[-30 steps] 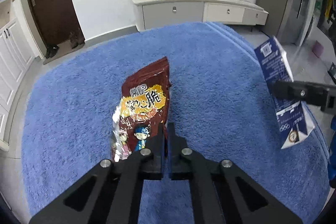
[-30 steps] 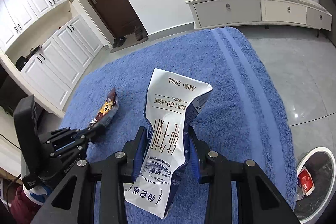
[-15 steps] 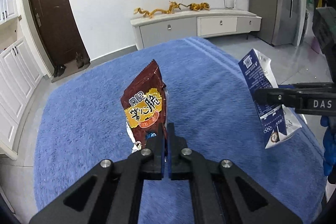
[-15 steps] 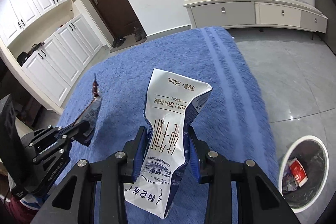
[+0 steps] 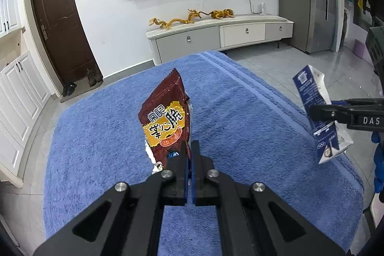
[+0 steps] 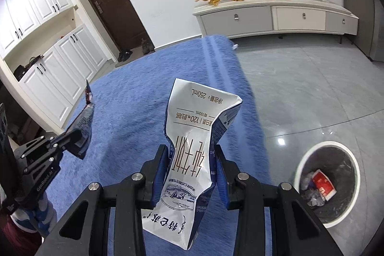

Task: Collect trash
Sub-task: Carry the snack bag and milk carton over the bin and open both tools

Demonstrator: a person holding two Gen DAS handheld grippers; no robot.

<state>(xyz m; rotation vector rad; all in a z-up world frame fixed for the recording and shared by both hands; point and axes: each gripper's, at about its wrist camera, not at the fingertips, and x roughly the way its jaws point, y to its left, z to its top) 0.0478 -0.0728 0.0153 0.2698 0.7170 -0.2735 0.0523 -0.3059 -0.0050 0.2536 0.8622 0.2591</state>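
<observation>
My left gripper (image 5: pixel 189 148) is shut on the lower edge of a brown snack bag (image 5: pixel 165 121) and holds it upright above the blue rug (image 5: pixel 96 136). My right gripper (image 6: pixel 192 155) is shut on a crumpled white and blue milk carton (image 6: pixel 192 155), held above the rug's right edge. The carton also shows at the right of the left wrist view (image 5: pixel 319 116). The snack bag also shows at the left of the right wrist view (image 6: pixel 82 126). A white trash bin (image 6: pixel 327 180) with a dark liner stands on the floor, lower right of the carton.
The bin holds a red wrapper (image 6: pixel 322 185) and other scraps. Grey tiled floor (image 6: pixel 300 92) lies right of the rug. A white TV cabinet (image 5: pixel 216 37) stands at the far wall, white cupboards (image 6: pixel 48 68) and a brown door (image 5: pixel 60 28) to the left.
Both grippers have risen with their loads; the snack bag has lifted off the rug. The right gripper has shifted right, so the bin shows more fully.
</observation>
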